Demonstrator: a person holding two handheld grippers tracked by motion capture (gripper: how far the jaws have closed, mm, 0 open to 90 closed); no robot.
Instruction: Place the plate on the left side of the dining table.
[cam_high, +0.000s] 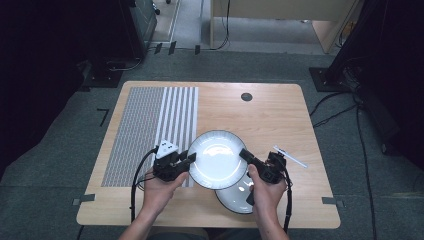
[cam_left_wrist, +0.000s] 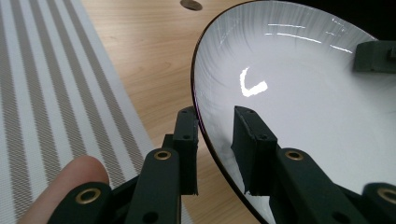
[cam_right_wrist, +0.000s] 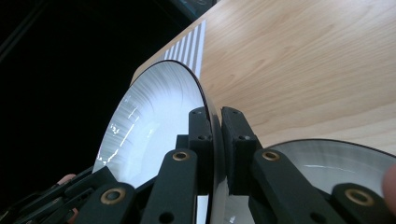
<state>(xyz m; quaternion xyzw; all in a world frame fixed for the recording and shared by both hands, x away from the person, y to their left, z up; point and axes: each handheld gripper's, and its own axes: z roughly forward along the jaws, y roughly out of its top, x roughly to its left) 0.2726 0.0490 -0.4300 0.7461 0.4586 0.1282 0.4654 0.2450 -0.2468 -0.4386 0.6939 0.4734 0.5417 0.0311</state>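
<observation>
I had the top plate (cam_high: 217, 159) gripped from both sides, lifted off the lower plate (cam_high: 239, 197) near the table's (cam_high: 280, 115) front edge. Right gripper (cam_right_wrist: 215, 140) was clenched on the rim: jaws sandwiched it, one pad on the white face, one on the dark underside. That side carried the load, so the plate tilted in its view.

Left gripper (cam_left_wrist: 215, 140) straddled the opposite rim, one jaw under, one over the inner face. A gap remained at the pads in its own view, so I read it as not yet biting, though I couldn't be sure at the hidden contact. From above, both grippers sat at opposite rim points, which kept the plate from swinging.

The striped mat (cam_high: 150, 130) lay just left of the plate, likely the destination. A small white stick (cam_high: 290, 156) sat to the right, apart from everything. I judged the left grip needed to seat before moving further.
</observation>
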